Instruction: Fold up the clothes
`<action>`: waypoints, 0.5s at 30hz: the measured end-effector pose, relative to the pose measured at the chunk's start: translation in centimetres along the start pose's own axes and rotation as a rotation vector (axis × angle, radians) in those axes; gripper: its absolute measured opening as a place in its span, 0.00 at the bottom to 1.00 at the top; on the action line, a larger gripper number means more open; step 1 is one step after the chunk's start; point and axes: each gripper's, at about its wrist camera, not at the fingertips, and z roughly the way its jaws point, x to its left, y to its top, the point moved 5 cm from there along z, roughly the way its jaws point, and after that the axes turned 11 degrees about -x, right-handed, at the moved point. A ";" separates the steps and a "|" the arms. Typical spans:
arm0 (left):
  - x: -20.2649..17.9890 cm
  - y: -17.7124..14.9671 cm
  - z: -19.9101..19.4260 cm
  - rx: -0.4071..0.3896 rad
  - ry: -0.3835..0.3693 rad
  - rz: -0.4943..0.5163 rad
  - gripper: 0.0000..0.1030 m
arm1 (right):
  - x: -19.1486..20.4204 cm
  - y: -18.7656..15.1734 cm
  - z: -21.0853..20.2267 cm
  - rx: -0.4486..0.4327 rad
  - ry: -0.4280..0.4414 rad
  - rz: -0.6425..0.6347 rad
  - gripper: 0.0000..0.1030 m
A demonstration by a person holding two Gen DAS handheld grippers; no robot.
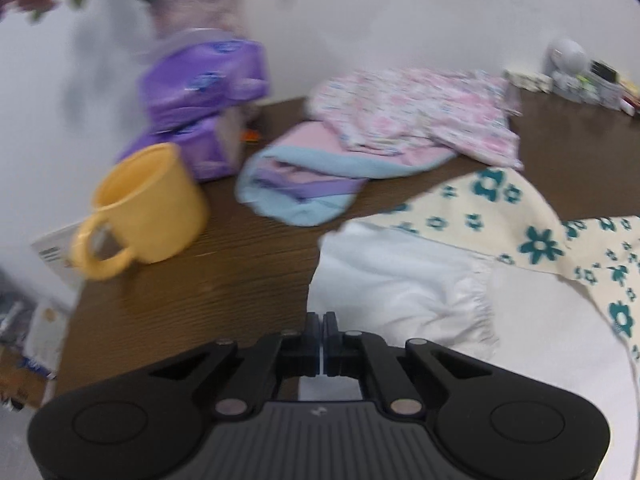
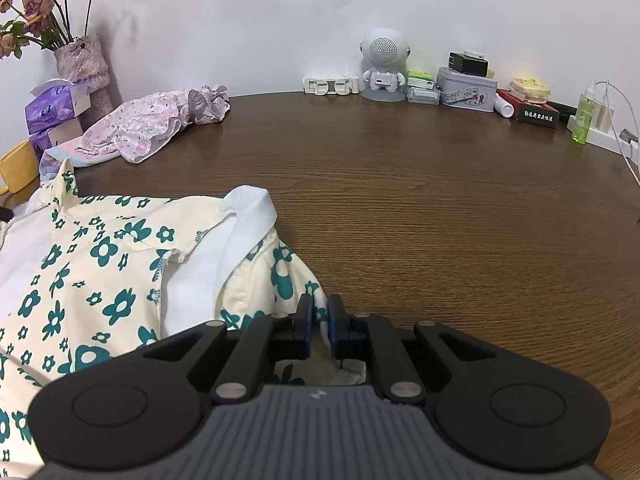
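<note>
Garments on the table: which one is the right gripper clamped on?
The cream shirt with teal flowers; the right gripper pinches its edge in the jaws. The pink floral garment and the pink-and-blue one lie apart, near the wall.

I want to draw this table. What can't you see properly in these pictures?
- Purple tissue packs: smeared by motion blur in the left wrist view.
- Floral shirt: cut off by the right wrist view's left edge, its hem behind the right gripper.
- Red box lettering: too small to read.
- Left gripper: shut; any pinched fabric hidden.
</note>
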 end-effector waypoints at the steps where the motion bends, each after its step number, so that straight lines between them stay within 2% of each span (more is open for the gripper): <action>1: 0.4 -0.4 -0.4 0.002 -0.002 -0.006 0.00 | 0.0 0.0 0.0 0.000 -0.001 -0.001 0.08; 6: 1.2 -2.4 -0.9 0.044 0.012 -0.023 0.01 | 0.0 0.0 0.0 0.000 -0.003 -0.003 0.08; 9: 1.7 -2.5 -1.2 0.042 0.043 -0.061 0.09 | 0.0 0.0 0.0 -0.002 -0.005 -0.002 0.08; 11: 2.0 -1.9 -1.8 0.005 0.035 -0.103 0.10 | 0.0 0.0 0.0 -0.002 -0.007 -0.003 0.08; 14: 1.0 -0.3 -3.2 -0.099 -0.044 -0.109 0.25 | 0.0 0.0 0.0 -0.003 -0.010 -0.005 0.08; 15: 0.4 0.3 -3.5 -0.120 -0.081 -0.102 0.34 | 0.0 0.0 0.0 -0.004 -0.011 -0.005 0.08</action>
